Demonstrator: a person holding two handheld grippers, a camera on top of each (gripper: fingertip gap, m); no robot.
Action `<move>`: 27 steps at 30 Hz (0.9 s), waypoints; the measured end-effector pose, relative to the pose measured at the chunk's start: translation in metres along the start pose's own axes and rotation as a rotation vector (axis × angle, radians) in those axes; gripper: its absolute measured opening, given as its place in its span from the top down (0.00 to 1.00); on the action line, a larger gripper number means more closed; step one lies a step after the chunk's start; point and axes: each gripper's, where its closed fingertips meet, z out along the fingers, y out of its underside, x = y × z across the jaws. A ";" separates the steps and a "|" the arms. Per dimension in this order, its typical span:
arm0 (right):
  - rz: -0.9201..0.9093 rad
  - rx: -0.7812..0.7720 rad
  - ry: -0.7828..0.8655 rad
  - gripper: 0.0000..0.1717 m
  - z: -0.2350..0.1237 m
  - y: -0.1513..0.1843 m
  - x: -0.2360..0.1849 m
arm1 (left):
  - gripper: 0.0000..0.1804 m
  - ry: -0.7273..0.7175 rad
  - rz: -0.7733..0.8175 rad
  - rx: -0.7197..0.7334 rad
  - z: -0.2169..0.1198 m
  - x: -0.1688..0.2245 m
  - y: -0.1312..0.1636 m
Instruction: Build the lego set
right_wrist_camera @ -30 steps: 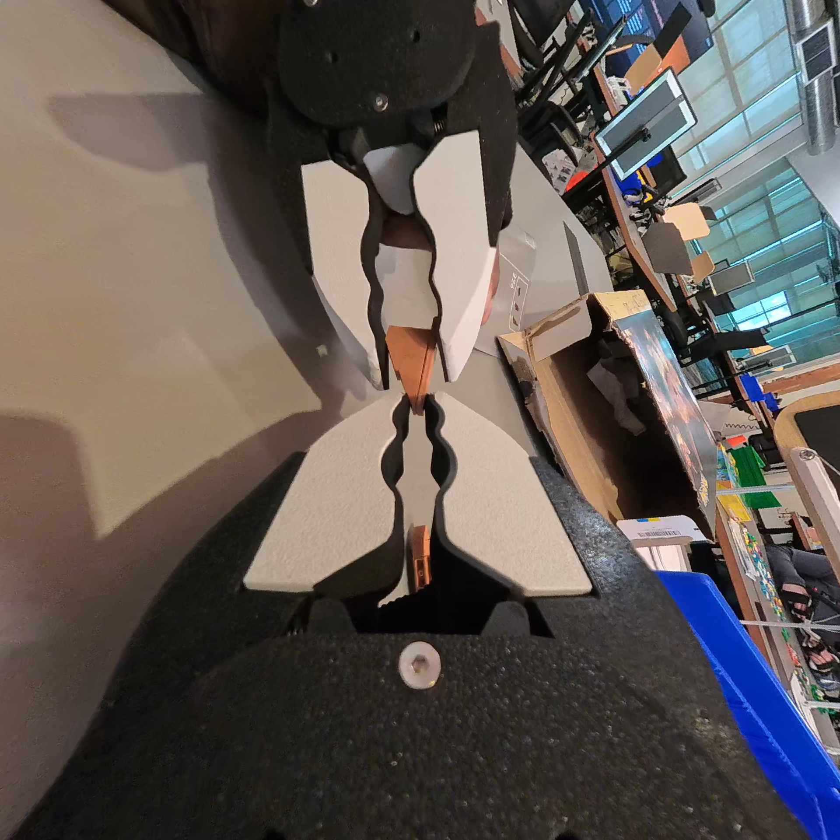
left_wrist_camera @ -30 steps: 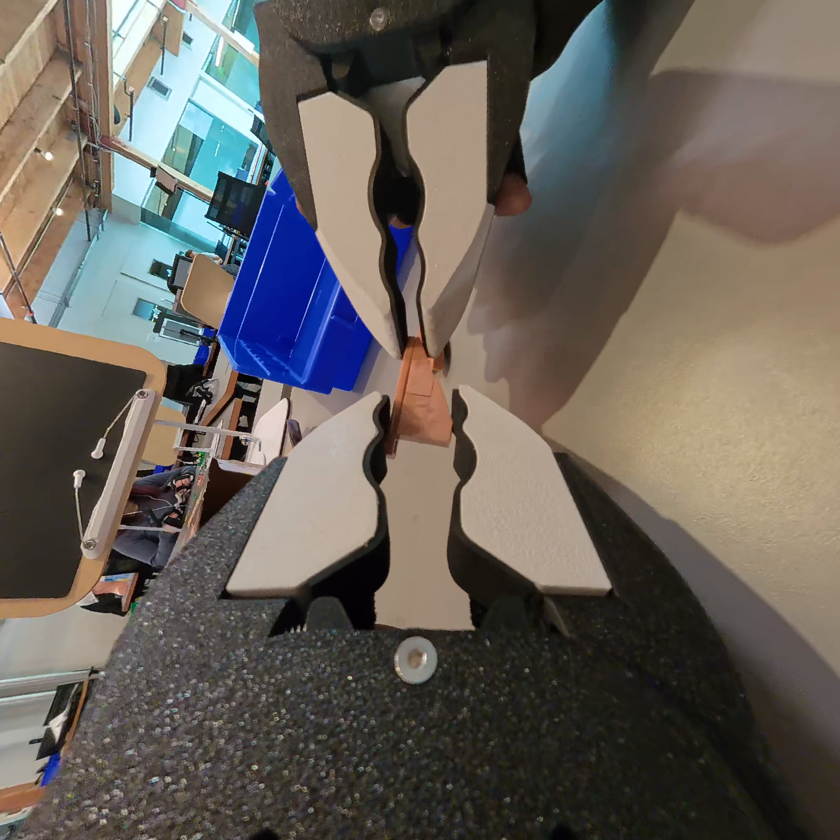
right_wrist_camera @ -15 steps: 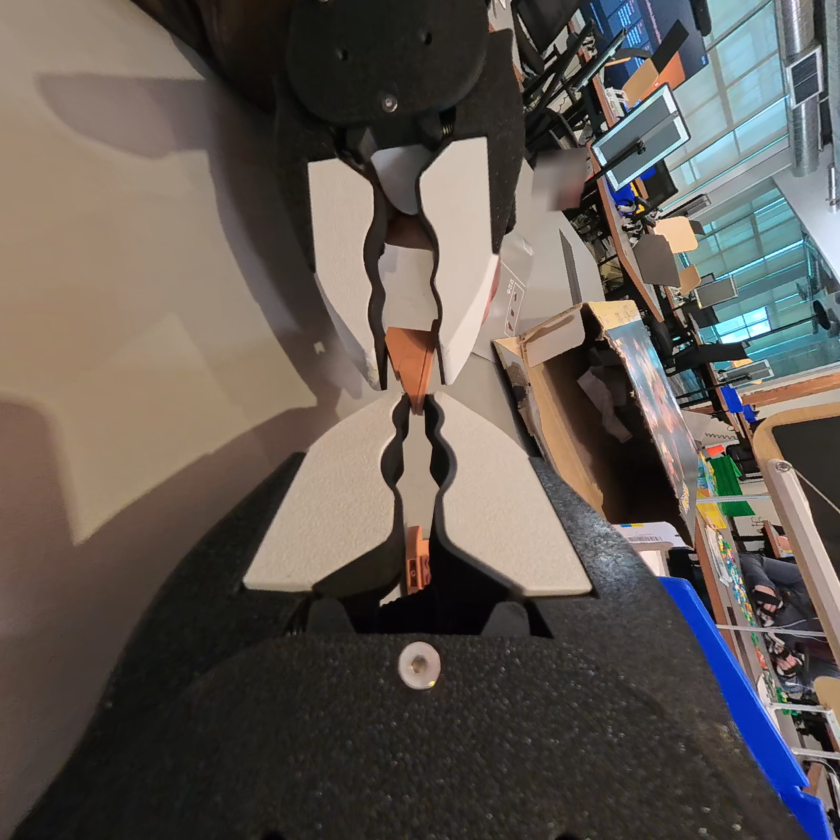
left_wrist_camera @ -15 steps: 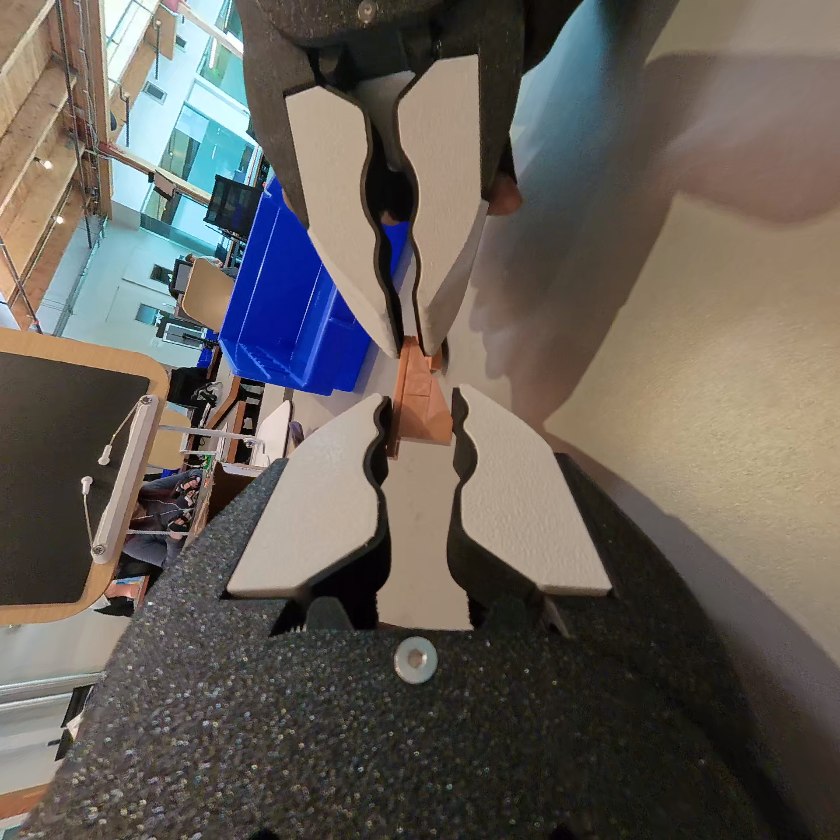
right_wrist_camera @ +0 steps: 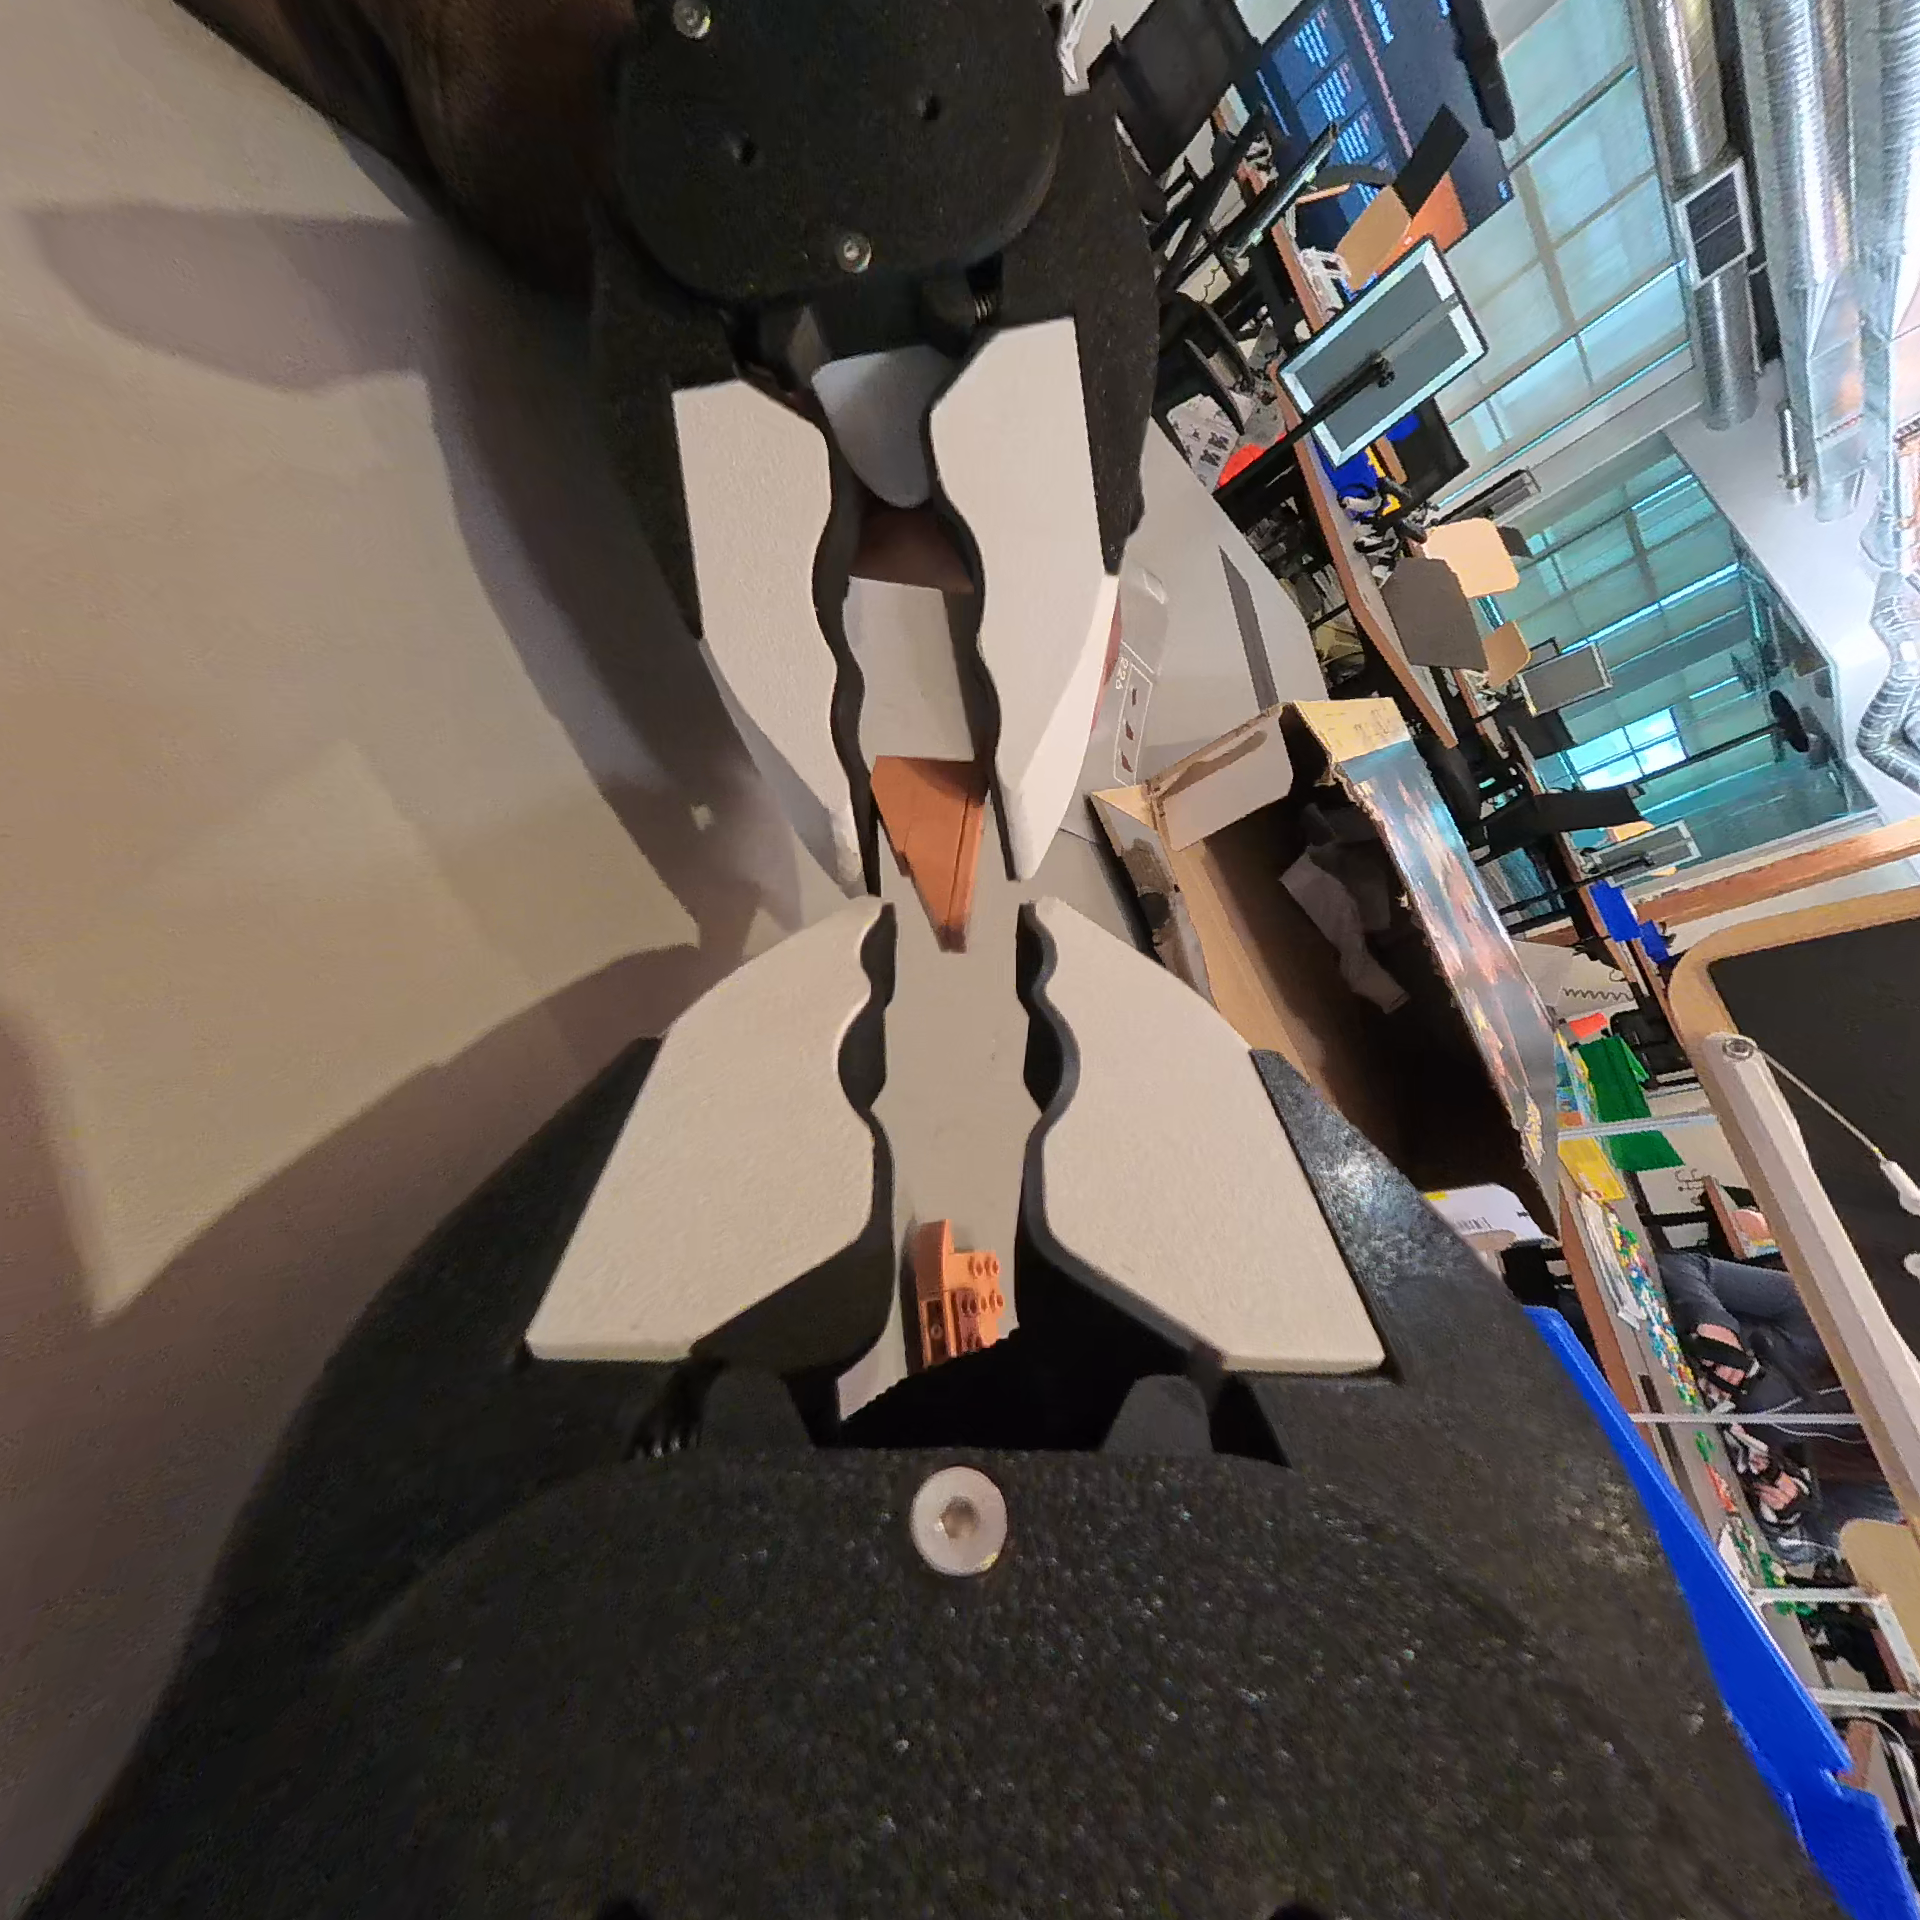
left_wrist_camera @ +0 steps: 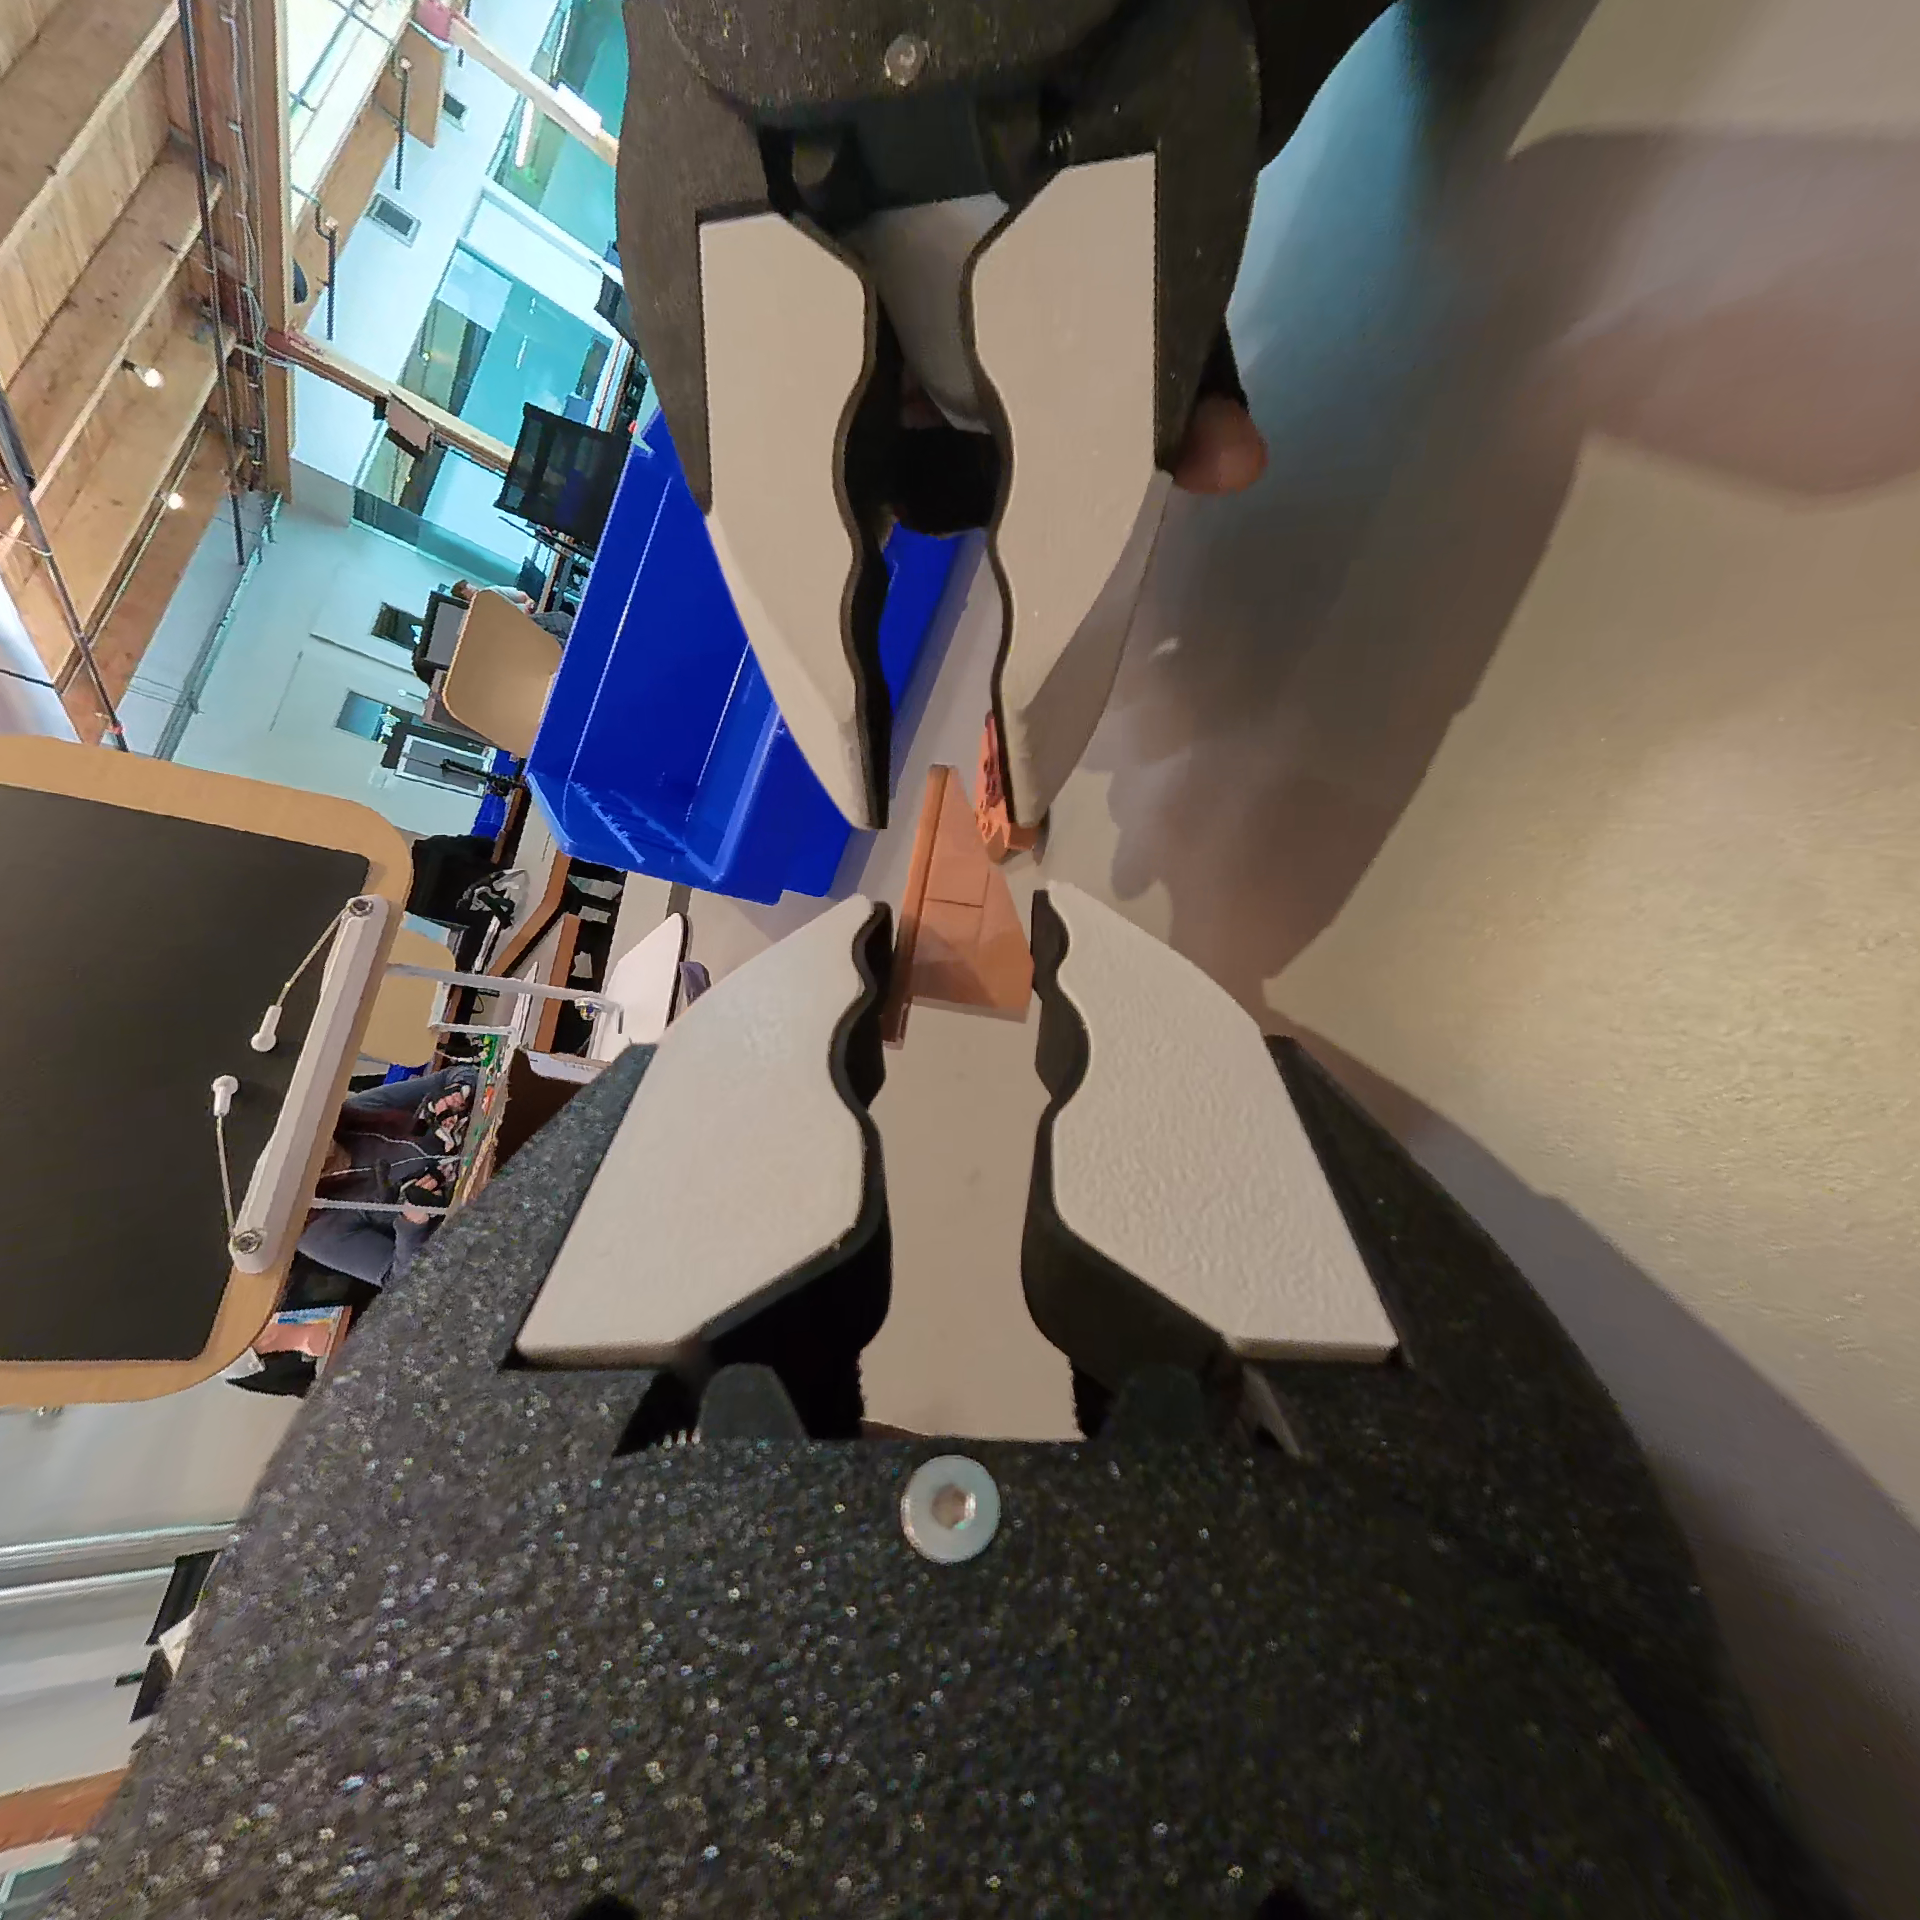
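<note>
My left gripper (left_wrist_camera: 961,914) is shut on a brown wedge-shaped brick piece (left_wrist_camera: 971,935), which spans the gap between its two pads. In the right wrist view the same piece (right_wrist_camera: 930,831) sits between the left gripper's fingers (right_wrist_camera: 940,878), with its pointed end towards me. My right gripper (right_wrist_camera: 951,914) faces it tip to tip and is open. The wedge's point stands between its fingertips without touching them. A small brown studded piece (right_wrist_camera: 956,1299) shows low between the right gripper's fingers. It also shows beside one right fingertip in the left wrist view (left_wrist_camera: 1000,779).
A beige table (left_wrist_camera: 1610,935) lies under both grippers. A blue bin (left_wrist_camera: 665,727) stands behind them. An open cardboard box (right_wrist_camera: 1351,935) is to the right in the right wrist view. A black board with a wooden rim (left_wrist_camera: 125,1039) and a seated person (left_wrist_camera: 395,1143) are farther off. Only a small space, under 4 cm, lies between the two pairs of fingers.
My right gripper was shut on the wedge's pointed end and has now opened, letting it go. My left gripper still holds the wedge.
</note>
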 end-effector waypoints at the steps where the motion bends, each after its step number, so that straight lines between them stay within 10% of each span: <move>1: -0.004 0.001 0.003 0.87 0.001 -0.001 0.000 | 0.86 0.002 0.004 0.000 0.000 0.001 -0.001; 27: -0.033 0.004 0.006 0.93 0.002 -0.005 -0.002 | 0.86 -0.015 -0.015 0.004 0.002 0.000 -0.004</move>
